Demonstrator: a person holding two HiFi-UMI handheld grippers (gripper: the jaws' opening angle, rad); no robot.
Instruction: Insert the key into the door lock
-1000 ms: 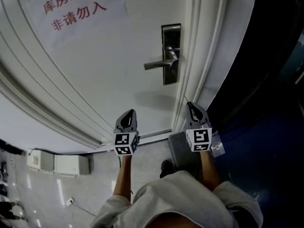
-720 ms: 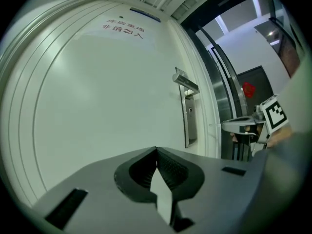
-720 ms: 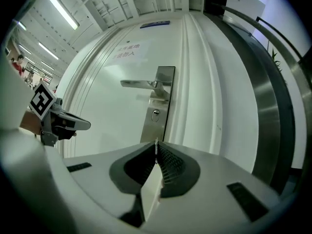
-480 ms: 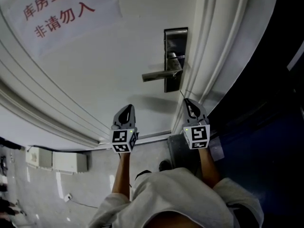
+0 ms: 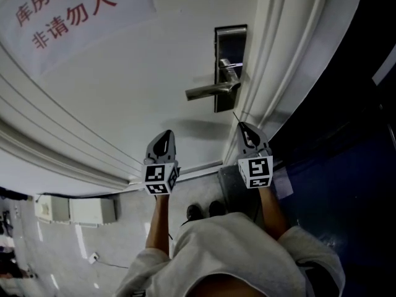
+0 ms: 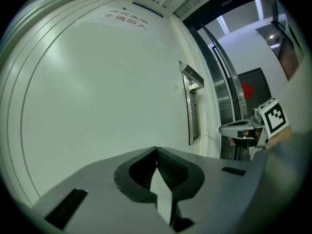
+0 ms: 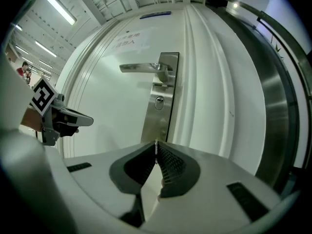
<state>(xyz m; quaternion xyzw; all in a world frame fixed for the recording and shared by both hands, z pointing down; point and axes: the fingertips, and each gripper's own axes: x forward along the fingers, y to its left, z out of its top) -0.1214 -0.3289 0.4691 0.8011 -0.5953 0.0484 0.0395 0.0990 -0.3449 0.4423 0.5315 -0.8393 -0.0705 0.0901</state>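
Observation:
A metal lock plate [image 5: 226, 67] with a lever handle [image 5: 209, 91] sits on the white door [image 5: 124, 85]. In the right gripper view the plate [image 7: 163, 89] faces me, with its keyhole [image 7: 159, 101] under the handle [image 7: 141, 68]. My right gripper [image 5: 242, 126] is shut on a thin key [image 7: 156, 147], seen edge-on, whose tip [image 5: 236, 116] points just below the plate, short of the door. My left gripper [image 5: 166, 133] is shut with nothing in it, lower left of the handle; its tips [image 6: 156, 150] face bare door.
A paper notice [image 5: 68, 11] with red characters hangs on the door's upper left. White frame mouldings [image 5: 278, 60] run right of the lock, then a dark gap [image 5: 352, 104]. On the floor are a grey box [image 5: 232, 187] and white boxes [image 5: 74, 212].
Both grippers have moved closer to the door, and the key tip now sits nearer the lock plate's lower end. The person's feet have stepped forward.

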